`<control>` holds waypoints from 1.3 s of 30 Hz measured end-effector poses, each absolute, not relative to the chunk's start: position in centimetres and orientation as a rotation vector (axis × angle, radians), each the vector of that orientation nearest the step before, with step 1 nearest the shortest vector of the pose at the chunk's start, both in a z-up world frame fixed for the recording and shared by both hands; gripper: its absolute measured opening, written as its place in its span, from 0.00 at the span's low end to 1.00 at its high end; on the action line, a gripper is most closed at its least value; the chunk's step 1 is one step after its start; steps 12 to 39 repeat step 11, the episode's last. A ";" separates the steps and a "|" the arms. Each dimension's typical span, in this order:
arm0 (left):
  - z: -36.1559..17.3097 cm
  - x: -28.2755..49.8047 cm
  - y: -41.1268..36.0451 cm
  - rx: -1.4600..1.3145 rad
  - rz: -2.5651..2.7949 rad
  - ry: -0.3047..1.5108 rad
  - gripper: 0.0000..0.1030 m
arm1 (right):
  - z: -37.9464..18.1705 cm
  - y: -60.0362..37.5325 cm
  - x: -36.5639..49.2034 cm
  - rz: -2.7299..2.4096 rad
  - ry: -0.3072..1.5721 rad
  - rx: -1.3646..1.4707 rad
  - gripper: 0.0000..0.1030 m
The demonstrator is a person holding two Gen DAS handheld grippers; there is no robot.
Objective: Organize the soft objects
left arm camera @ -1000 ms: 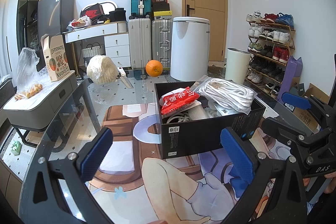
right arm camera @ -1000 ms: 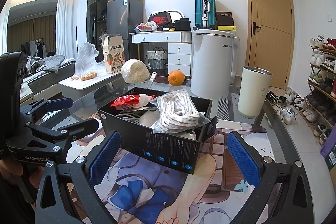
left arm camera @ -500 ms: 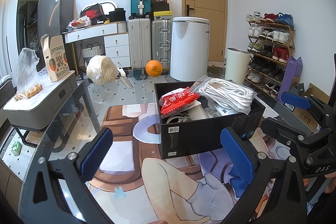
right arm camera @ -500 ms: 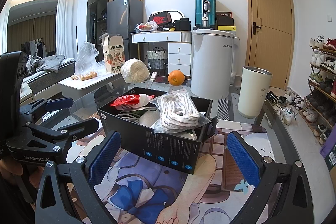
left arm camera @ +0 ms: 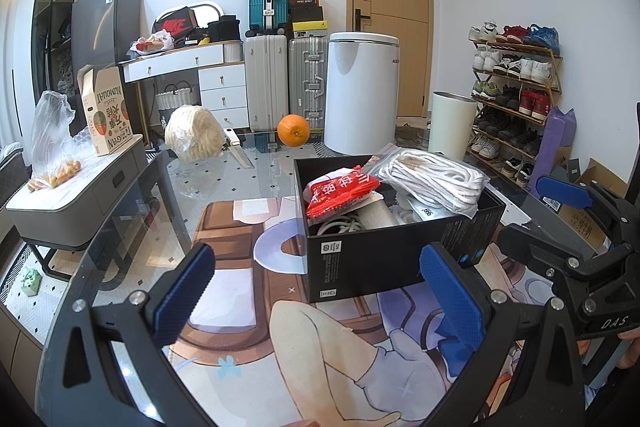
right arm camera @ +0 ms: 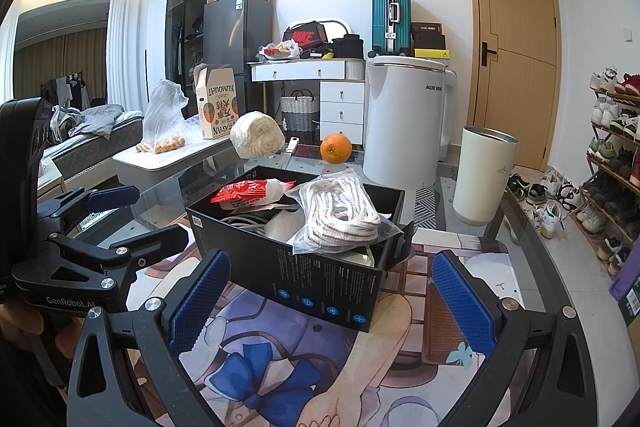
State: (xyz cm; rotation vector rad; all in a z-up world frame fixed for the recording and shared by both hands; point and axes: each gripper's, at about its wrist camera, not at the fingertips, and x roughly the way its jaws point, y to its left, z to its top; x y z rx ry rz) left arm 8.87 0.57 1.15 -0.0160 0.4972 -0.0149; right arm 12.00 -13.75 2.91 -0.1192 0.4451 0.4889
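A black box stands on the printed mat on the glass table. In it lie a bagged coil of white rope, a red and white packet and grey cord. A bagged ball of cream yarn sits at the table's far side. My left gripper is open and empty, just short of the box. My right gripper is open and empty, in front of the box. Each gripper shows in the other's view.
An orange and a white-handled knife lie at the table's far edge. A side table holds a bag of kumquats and a carton. A white bin, appliance, suitcases and shoe rack stand beyond.
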 end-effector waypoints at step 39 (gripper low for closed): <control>1.3 8.9 0.4 -0.017 -0.019 0.492 1.00 | 2.9 -13.7 12.0 0.489 0.445 -0.119 1.00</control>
